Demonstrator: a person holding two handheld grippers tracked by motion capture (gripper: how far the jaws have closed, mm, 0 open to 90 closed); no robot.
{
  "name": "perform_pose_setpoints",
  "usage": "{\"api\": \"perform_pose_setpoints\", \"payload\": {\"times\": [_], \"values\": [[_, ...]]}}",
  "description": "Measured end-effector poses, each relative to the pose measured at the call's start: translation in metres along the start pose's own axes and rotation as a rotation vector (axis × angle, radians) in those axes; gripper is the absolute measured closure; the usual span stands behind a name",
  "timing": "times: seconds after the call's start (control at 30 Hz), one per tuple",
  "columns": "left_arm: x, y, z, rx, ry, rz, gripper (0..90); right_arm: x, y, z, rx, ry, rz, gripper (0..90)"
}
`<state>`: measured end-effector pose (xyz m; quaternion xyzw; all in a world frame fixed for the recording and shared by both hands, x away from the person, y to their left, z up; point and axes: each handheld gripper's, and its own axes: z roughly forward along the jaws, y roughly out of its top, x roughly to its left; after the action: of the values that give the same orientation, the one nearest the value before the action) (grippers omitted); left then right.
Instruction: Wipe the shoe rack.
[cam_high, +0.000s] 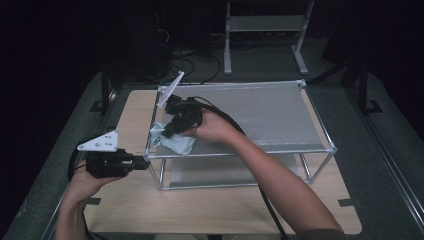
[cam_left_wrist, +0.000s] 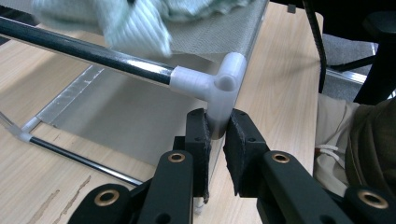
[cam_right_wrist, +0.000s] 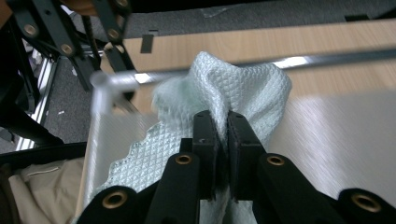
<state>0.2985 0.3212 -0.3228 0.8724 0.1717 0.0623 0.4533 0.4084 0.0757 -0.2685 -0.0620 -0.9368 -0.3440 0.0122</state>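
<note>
Soft waffle cloth bunched limply in my right gripper, best pinched mid-fold, while my left gripper clamped the rack's corner post.

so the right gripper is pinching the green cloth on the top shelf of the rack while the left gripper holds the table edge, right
Not quite. The left gripper is not on the table edge: its jaws are clamped on the white corner joint of the rack, as the left gripper view shows. The rest holds: the right gripper pinches the green cloth on the rack's top shelf.
</note>
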Motion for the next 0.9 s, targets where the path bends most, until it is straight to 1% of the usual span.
{"api": "perform_pose_setpoints", "payload": {"times": [0.03, 0.07, 0.1, 0.13, 0.17, 0.2, 0.23, 0.27, 0.3, 0.33, 0.37, 0.4, 0.43, 0.5, 0.53, 0.57, 0.63, 0.73, 0.83, 0.9], "values": [[0.0, 0.0, 0.0, 0.001, 0.0, 0.001, 79.1, -0.003, -0.002, -0.002, -0.002, -0.006, 0.013, 82.7], [0.0, 0.0, 0.0, 0.003, 0.001, 0.002, 79.2, -0.004, -0.002, -0.002, -0.008, 0.001, 0.021, 82.7], [0.0, 0.0, 0.0, 0.004, 0.002, 0.002, 79.1, -0.001, 0.0, 0.0, -0.007, -0.006, 0.012, 82.7], [0.0, 0.0, 0.0, 0.004, 0.002, 0.002, 79.2, 0.001, 0.003, 0.003, -0.015, 0.001, -0.001, 82.7], [0.0, 0.001, 0.0, 0.005, 0.003, 0.001, 79.2, 0.001, 0.003, 0.003, -0.015, 0.001, -0.001, 82.7], [-0.001, 0.001, 0.0, 0.014, 0.01, 0.003, 79.2, 0.005, 0.01, 0.011, -0.021, 0.021, -0.012, 82.7], [-0.001, 0.001, 0.0, 0.016, 0.013, 0.002, 79.2, 0.005, 0.012, 0.012, -0.012, 0.019, -0.021, 82.7], [-0.001, 0.002, 0.0, 0.018, 0.013, 0.002, 79.2, 0.003, 0.012, 0.011, -0.011, 0.019, -0.017, 82.7], [-0.001, 0.002, 0.0, 0.018, 0.015, 0.002, 79.2, 0.0, 0.01, 0.008, -0.002, 0.0, -0.013, 82.7], [-0.001, 0.001, 0.0, 0.016, 0.013, 0.001, 79.2, -0.002, 0.007, 0.005, 0.011, -0.029, -0.014, 82.7], [0.0, 0.001, 0.0, 0.014, 0.009, -0.002, 79.2, -0.006, 0.004, 0.001, 0.015, -0.042, 0.0, 82.7], [0.0, 0.001, 0.0, 0.011, 0.008, -0.001, 79.2, -0.008, 0.001, -0.002, 0.01, -0.037, 0.014, 82.6], [0.0, 0.0, 0.0, 0.01, 0.006, -0.003, 79.2, -0.007, -0.001, -0.003, 0.007, -0.034, 0.016, 82.6], [0.001, -0.001, 0.0, 0.004, 0.0, -0.008, 79.1, -0.001, -0.002, -0.003, 0.005, -0.003, 0.0, 82.5], [0.001, -0.001, 0.0, 0.004, 0.001, -0.008, 79.1, 0.001, -0.003, -0.004, 0.005, 0.006, -0.01, 82.4], [0.0, -0.001, 0.0, 0.006, 0.003, -0.008, 79.2, 0.002, -0.006, -0.006, 0.01, 0.009, -0.005, 82.5], [0.0, -0.001, 0.0, 0.012, 0.007, -0.007, 79.2, 0.0, -0.015, -0.016, 0.025, 0.005, -0.005, 82.5], [0.0, -0.002, 0.0, 0.016, 0.006, -0.011, 79.2, -0.005, -0.04, -0.038, 0.044, -0.011, 0.008, 82.5], [0.0, -0.002, -0.001, 0.026, 0.01, -0.011, 79.3, -0.007, -0.069, -0.061, 0.054, -0.025, 0.047, 82.5], [0.0, -0.002, 0.0, 0.032, 0.012, -0.01, 79.4, -0.008, -0.08, -0.069, 0.04, -0.021, 0.071, 82.5]]}}
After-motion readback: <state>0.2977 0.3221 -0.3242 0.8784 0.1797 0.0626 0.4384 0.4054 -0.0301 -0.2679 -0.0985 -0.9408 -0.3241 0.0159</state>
